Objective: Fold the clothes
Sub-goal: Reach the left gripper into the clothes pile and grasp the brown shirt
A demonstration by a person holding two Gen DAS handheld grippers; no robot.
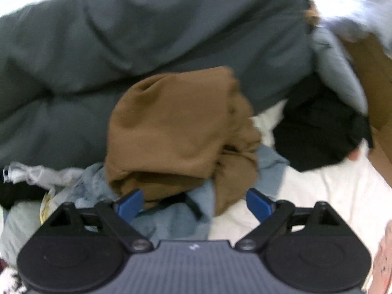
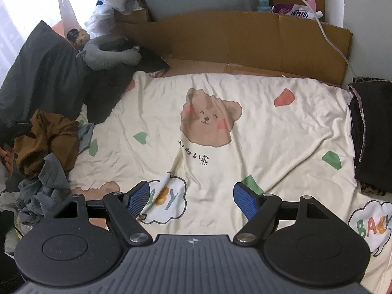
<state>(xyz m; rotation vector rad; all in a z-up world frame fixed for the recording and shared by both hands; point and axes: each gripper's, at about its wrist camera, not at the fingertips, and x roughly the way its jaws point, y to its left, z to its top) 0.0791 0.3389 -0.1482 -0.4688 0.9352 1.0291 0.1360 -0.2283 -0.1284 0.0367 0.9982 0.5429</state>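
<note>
Left hand-held gripper (image 1: 194, 204) hangs with jaws spread over the brown garment (image 1: 176, 132) heaped on blue clothes (image 1: 171, 220) at the bed's left edge; right hand-held gripper (image 2: 191, 199) gapes empty above the bear-print sheet (image 2: 269, 134).

1. One brown garment (image 1: 176, 132), crumpled.
2. One light blue garment (image 1: 171, 220) under it.
3. One dark grey duvet (image 1: 122, 36).
4. One black garment (image 1: 316, 132).
5. One bear-print sheet (image 2: 245, 147), showing one whole bear face.
6. One grey neck pillow (image 2: 107, 51).
7. Two grippers: left gripper (image 1: 194, 202), right gripper (image 2: 191, 199).
</note>
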